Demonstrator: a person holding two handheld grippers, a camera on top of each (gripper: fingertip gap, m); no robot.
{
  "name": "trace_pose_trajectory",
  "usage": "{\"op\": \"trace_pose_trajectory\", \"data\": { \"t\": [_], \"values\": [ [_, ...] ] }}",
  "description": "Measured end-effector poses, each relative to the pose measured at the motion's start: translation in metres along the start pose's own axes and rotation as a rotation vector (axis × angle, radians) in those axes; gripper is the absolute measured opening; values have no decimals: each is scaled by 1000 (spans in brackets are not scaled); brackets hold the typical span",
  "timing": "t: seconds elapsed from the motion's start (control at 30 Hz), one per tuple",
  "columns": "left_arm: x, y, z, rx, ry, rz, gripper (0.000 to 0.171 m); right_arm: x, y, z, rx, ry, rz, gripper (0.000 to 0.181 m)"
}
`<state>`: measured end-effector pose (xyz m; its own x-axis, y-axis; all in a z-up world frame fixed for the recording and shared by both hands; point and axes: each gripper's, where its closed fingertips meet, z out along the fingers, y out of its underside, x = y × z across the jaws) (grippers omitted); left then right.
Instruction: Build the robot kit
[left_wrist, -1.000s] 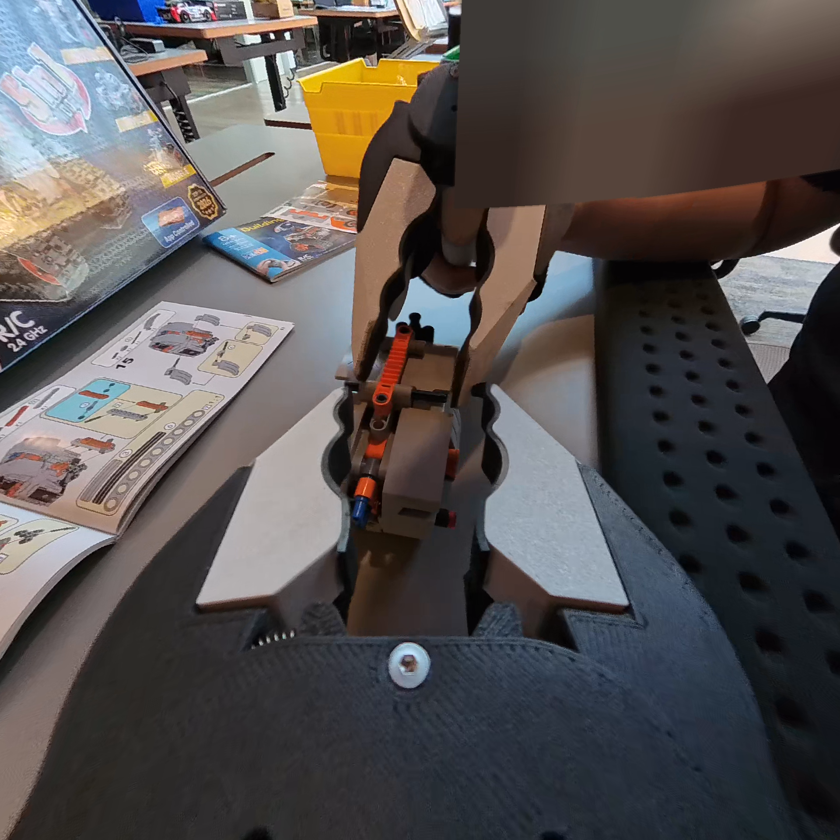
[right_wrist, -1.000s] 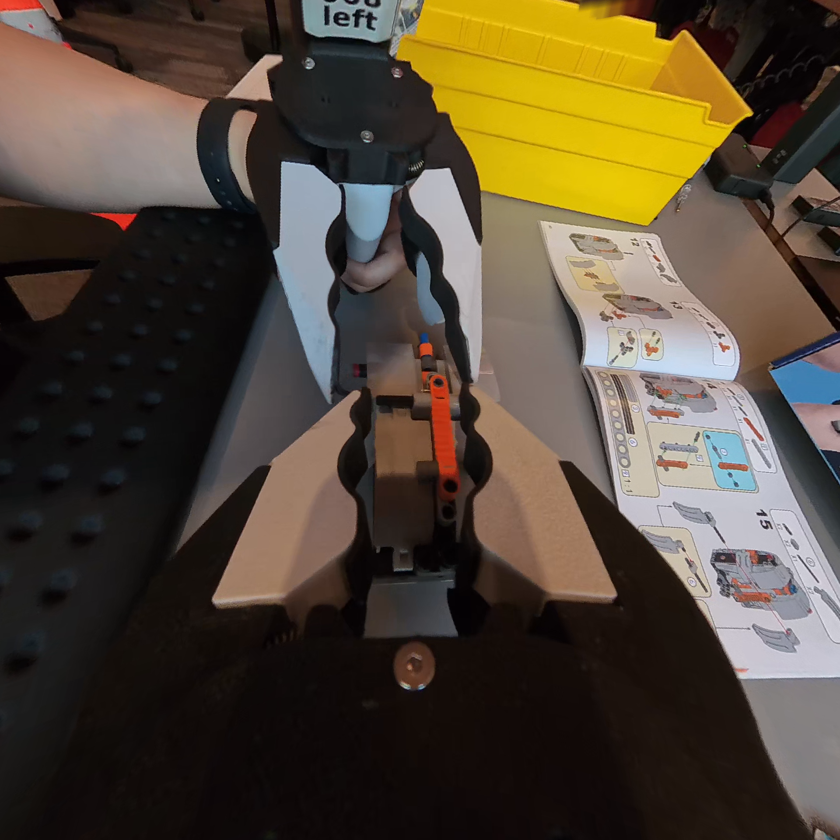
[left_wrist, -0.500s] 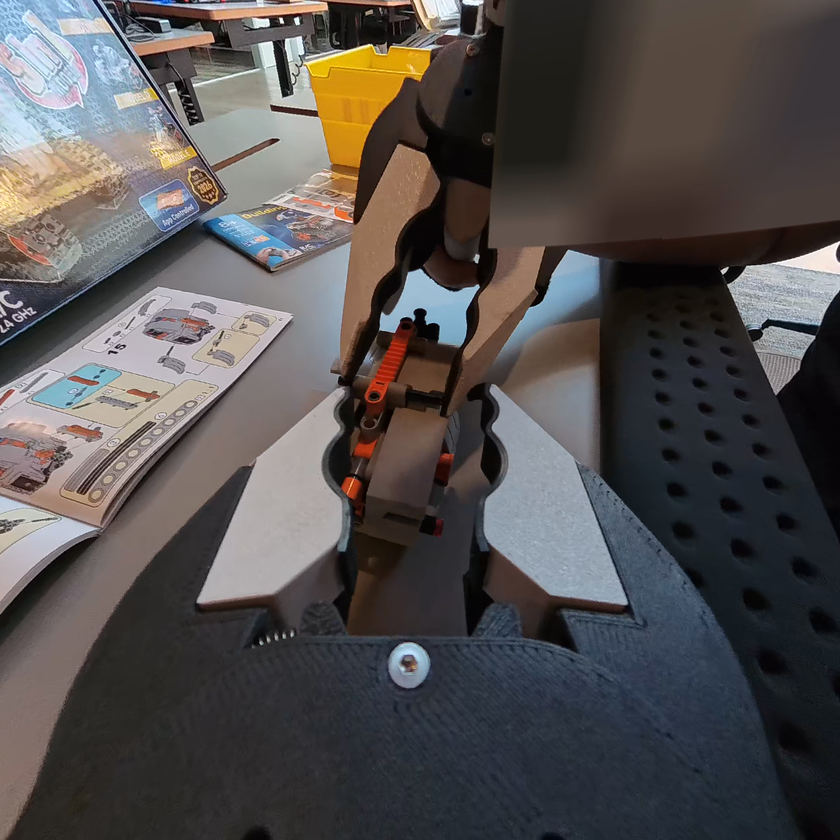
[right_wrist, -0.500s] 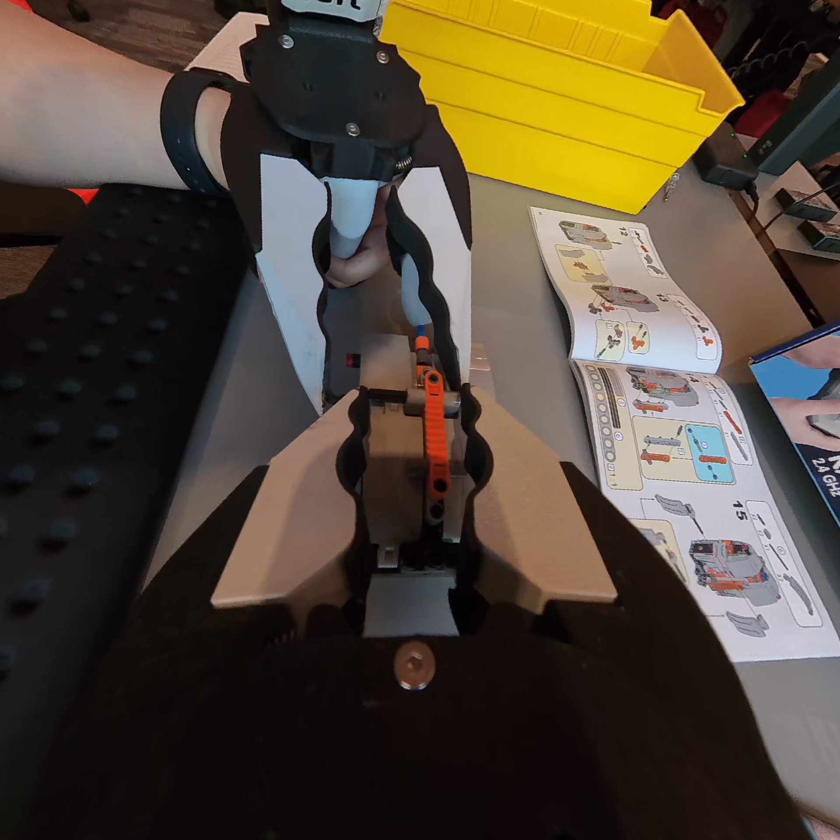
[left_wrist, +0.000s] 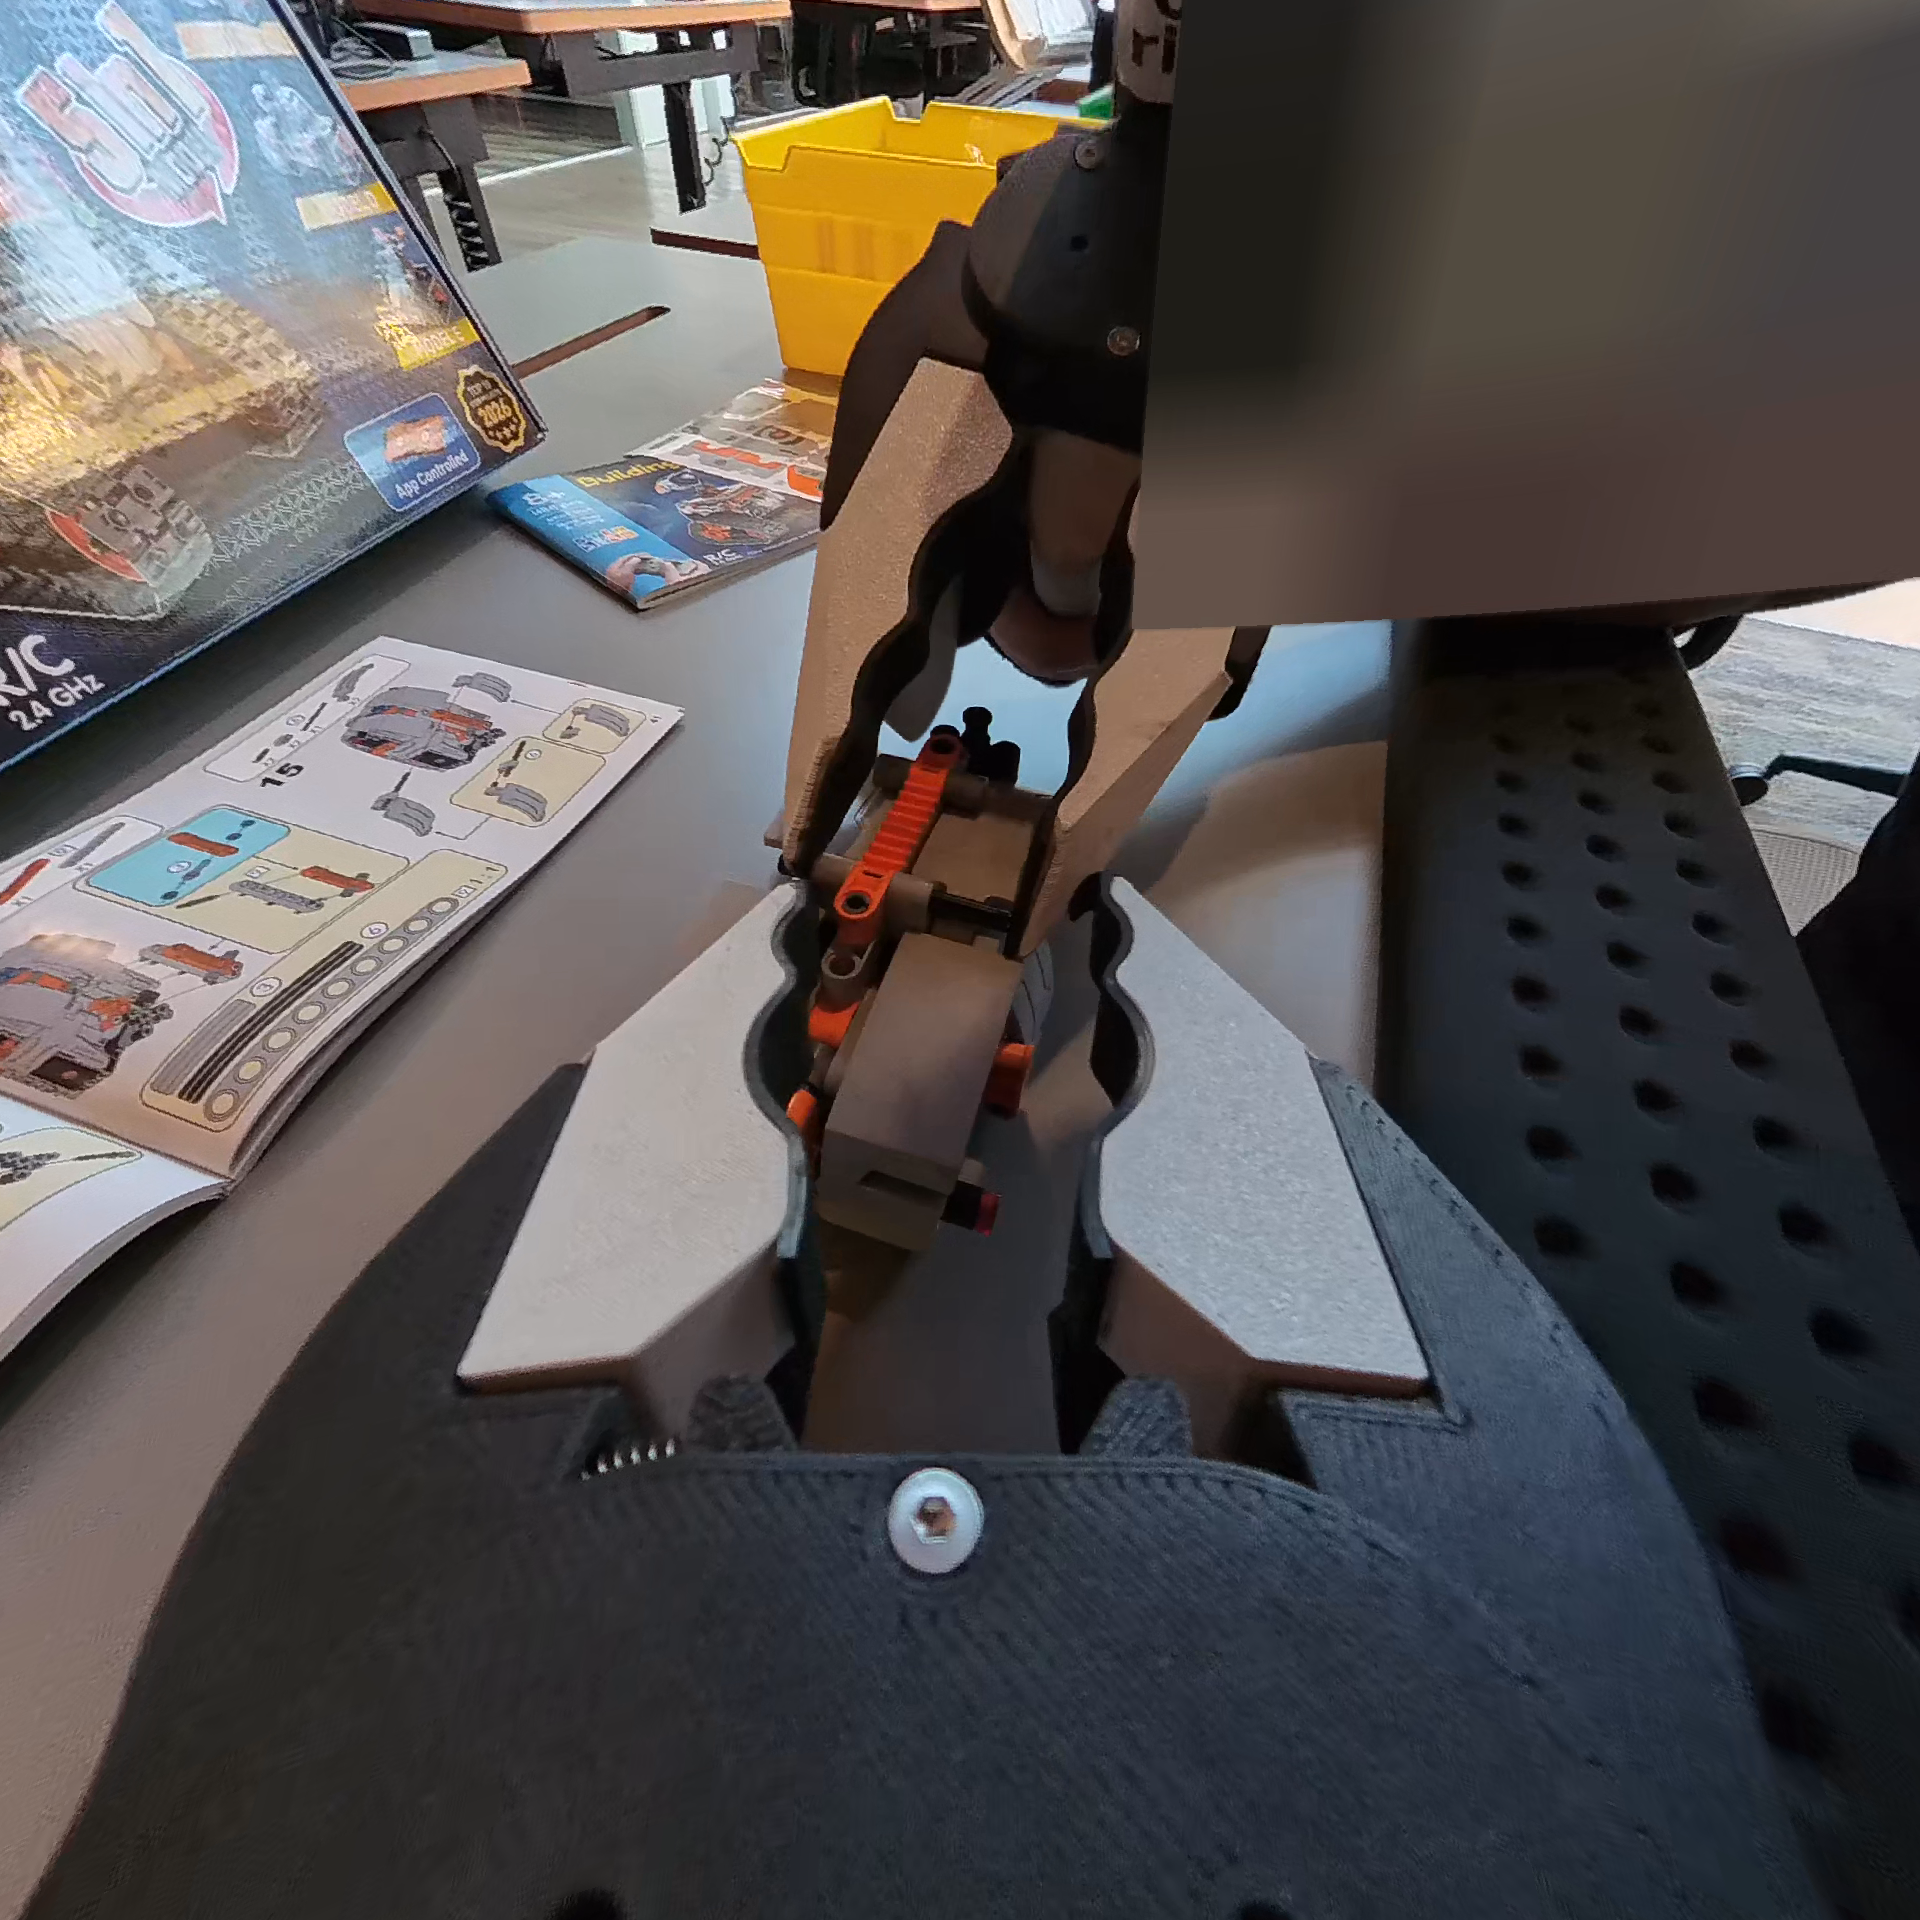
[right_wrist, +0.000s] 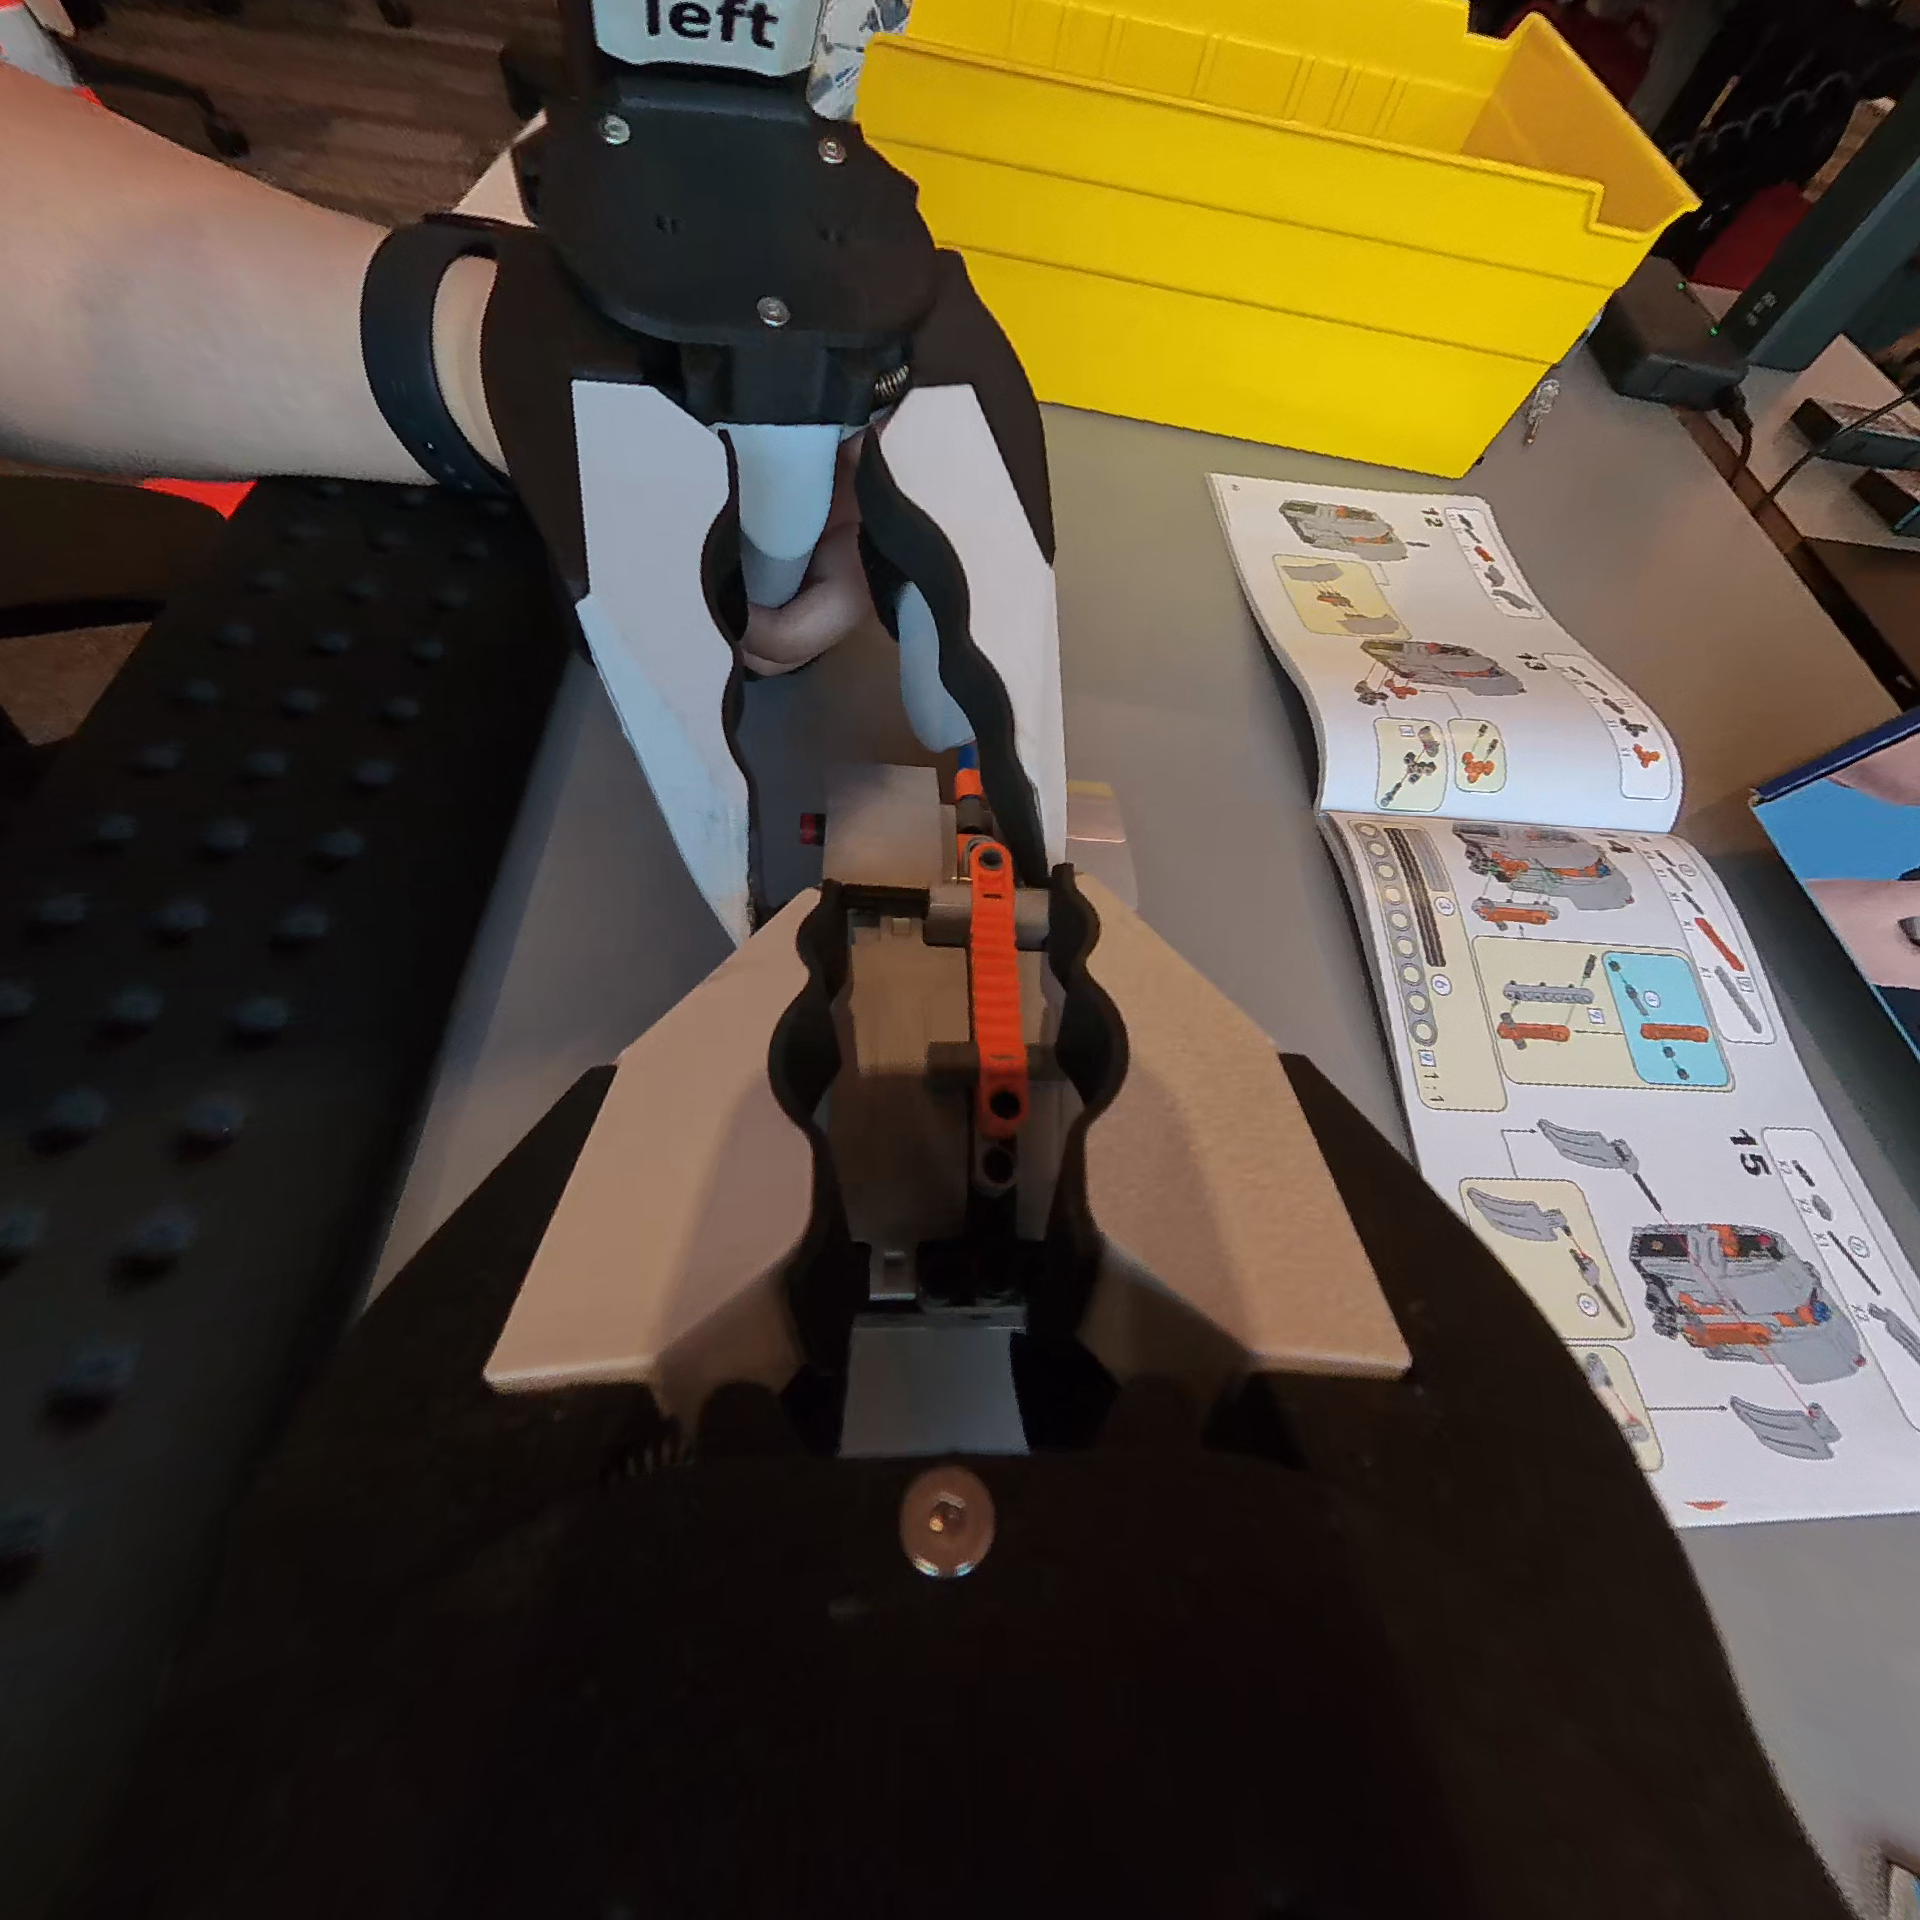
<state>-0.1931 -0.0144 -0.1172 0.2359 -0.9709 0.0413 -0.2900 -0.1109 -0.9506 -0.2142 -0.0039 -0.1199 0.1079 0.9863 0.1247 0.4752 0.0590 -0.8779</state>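
Observation:
A grey building-block assembly (left_wrist: 914, 1091) with an orange toothed beam (left_wrist: 904, 831) hangs above the grey table between both grippers. My left gripper (left_wrist: 951, 904) stands open around its near end. The left finger touches it, and a small gap shows at the right finger. The right gripper (left_wrist: 920, 894) comes down from above and clasps the far end. In the right wrist view my right gripper (right_wrist: 945, 888) is shut on the assembly (right_wrist: 904, 1049), with both fingers against its sides. The left gripper (right_wrist: 888, 883) faces it from behind.
An open instruction booklet (left_wrist: 312, 894) (right_wrist: 1558, 1039) lies beside the grippers. A yellow bin (right_wrist: 1247, 260) (left_wrist: 852, 239) stands at the back. A large printed box (left_wrist: 208, 364) leans at the left, with a closed booklet (left_wrist: 665, 520) near it. A black dotted mat (left_wrist: 1662, 1039) (right_wrist: 208, 935) borders the other side. A forearm with a black wristband (right_wrist: 416, 343) holds the left gripper. The tips of both grippers are at nearly the same place.
The near end of the assembly has twisted a little askew between my left fingers. The right gripper has tilted more steeply over it and still grips it.

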Motion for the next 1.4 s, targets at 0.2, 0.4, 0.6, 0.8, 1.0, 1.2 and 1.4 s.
{"op": "trace_pose_trajectory", "data": {
  "t": [0.2,0.4,0.6,0.8,1.0,1.2,1.4],
  "values": [
    [1,1,0,-1,-20,11,46,0,0,0,-2,11,2,38],
    [1,1,0,-3,-23,13,46,0,0,-1,-4,9,8,37],
    [1,1,0,-3,-25,13,46,0,0,-1,-11,5,9,37],
    [0,1,0,-4,-26,14,46,0,0,-1,-15,2,10,37],
    [0,1,1,-4,-22,11,45,0,0,-1,-14,1,13,36],
    [0,1,1,-4,-20,8,45,1,-1,-1,-16,0,17,36],
    [0,0,1,-2,-7,-5,45,1,-1,-1,-1,8,25,36]
  ]
}}
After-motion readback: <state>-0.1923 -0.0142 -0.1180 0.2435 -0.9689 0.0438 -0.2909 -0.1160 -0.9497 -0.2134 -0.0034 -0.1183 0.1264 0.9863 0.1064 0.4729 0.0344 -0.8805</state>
